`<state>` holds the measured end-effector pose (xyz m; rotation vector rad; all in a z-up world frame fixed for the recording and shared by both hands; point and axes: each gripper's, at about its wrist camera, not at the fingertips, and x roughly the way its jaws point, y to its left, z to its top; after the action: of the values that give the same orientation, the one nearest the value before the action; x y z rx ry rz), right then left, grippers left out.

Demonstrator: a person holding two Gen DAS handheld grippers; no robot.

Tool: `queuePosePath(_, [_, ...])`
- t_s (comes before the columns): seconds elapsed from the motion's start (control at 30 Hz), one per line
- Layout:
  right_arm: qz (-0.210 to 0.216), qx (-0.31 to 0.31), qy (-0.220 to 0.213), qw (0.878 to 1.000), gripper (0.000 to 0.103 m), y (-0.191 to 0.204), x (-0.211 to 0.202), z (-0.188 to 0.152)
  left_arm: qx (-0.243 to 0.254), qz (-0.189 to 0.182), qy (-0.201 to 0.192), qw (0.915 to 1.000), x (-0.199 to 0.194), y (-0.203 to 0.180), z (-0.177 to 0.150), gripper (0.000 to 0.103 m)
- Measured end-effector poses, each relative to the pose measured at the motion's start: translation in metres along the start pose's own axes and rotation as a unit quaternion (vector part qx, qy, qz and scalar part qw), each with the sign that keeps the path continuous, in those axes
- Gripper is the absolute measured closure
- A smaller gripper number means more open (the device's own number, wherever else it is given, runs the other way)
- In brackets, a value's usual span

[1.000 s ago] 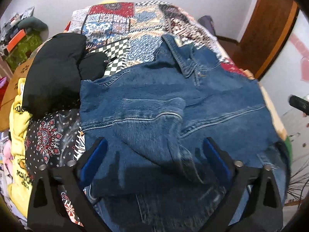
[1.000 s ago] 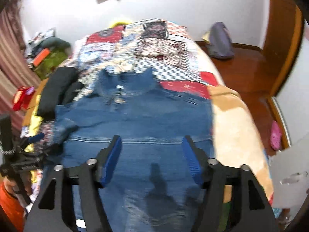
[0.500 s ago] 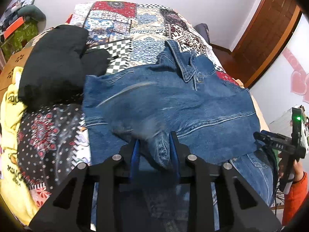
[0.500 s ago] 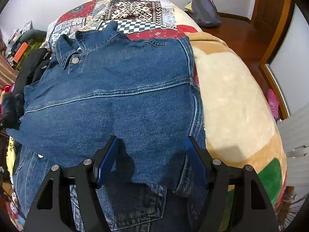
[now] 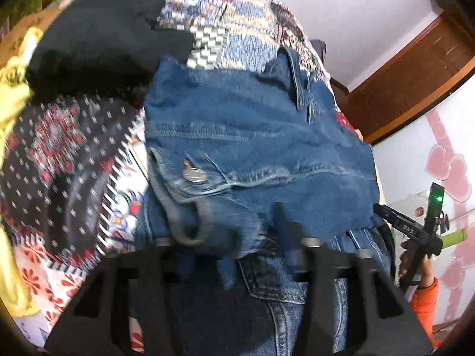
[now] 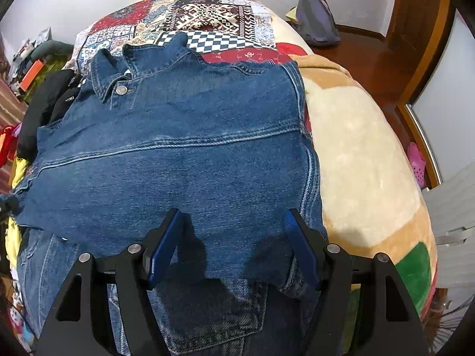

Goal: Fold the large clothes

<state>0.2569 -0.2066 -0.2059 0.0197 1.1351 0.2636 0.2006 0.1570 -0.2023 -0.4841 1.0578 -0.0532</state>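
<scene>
The denim jacket [image 6: 178, 154] is lying back-up on the bed [image 6: 362, 154], sleeves seemingly tucked in, the right claw [image 6: 234, 249] hovering wide open above its hem while the left claw [image 5: 237, 255], blurred, is apparently spreading around a bunched cuff [image 5: 190, 184], leaving the final folds undone.

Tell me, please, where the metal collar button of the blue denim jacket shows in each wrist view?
Left wrist: the metal collar button is not discernible; the collar sits upper right of centre, blurred.
Right wrist: the button lies upper left, just below the collar tip of the blue denim jacket.
Shared landmark: the black-and-white checkered patch of the quilt, just beyond the collar.
</scene>
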Motion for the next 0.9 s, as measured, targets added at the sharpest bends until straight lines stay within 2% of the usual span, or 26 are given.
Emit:
queuePosePath(0.17, [0.005, -0.003, -0.02, 1.0, 0.036, 0.005, -0.012, 0.007, 0.038, -0.001, -0.033, 0.9988, -0.023, -0.013, 0.013, 0.081])
queuePosePath(0.3, [0.01, -0.005, -0.027, 1.0, 0.036, 0.009, -0.014, 0.009, 0.075, 0.025, -0.033, 0.9963, -0.023, -0.021, 0.021, 0.081])
queuePosePath(0.4, [0.008, -0.007, -0.013, 1.0, 0.035, 0.012, -0.003, 0.005, 0.093, 0.062, 0.0, 0.9937, -0.004, -0.017, 0.016, 0.073])
queuePosePath(0.47, [0.008, -0.008, 0.007, 1.0, 0.035, 0.013, 0.01, 0.0, 0.093, 0.085, 0.03, 0.9915, 0.011, -0.007, 0.01, 0.062])
queuePosePath(0.53, [0.004, -0.011, 0.004, 1.0, 0.031, 0.014, 0.013, -0.004, 0.09, 0.098, 0.044, 0.9901, 0.017, 0.003, 0.003, 0.049])
queuePosePath(0.57, [0.002, -0.014, 0.0, 1.0, 0.03, 0.014, 0.012, -0.005, 0.086, 0.097, 0.048, 0.9904, 0.018, 0.007, 0.001, 0.046])
queuePosePath(0.63, [0.004, -0.017, 0.002, 1.0, 0.03, 0.014, 0.01, -0.003, 0.078, 0.091, 0.044, 0.9918, 0.012, 0.013, 0.001, 0.041])
queuePosePath(0.73, [0.008, -0.016, 0.002, 1.0, 0.03, 0.01, 0.004, 0.004, 0.084, 0.093, 0.036, 0.9915, 0.0, 0.01, 0.008, 0.04])
queuePosePath(0.8, [0.006, -0.015, -0.009, 1.0, 0.03, 0.007, -0.003, 0.009, 0.099, 0.111, 0.013, 0.9889, -0.013, 0.006, 0.016, 0.04])
queuePosePath(0.9, [0.007, -0.011, -0.033, 0.999, 0.03, 0.0, -0.016, 0.019, 0.101, 0.117, -0.014, 0.9879, -0.025, 0.006, 0.034, 0.038])
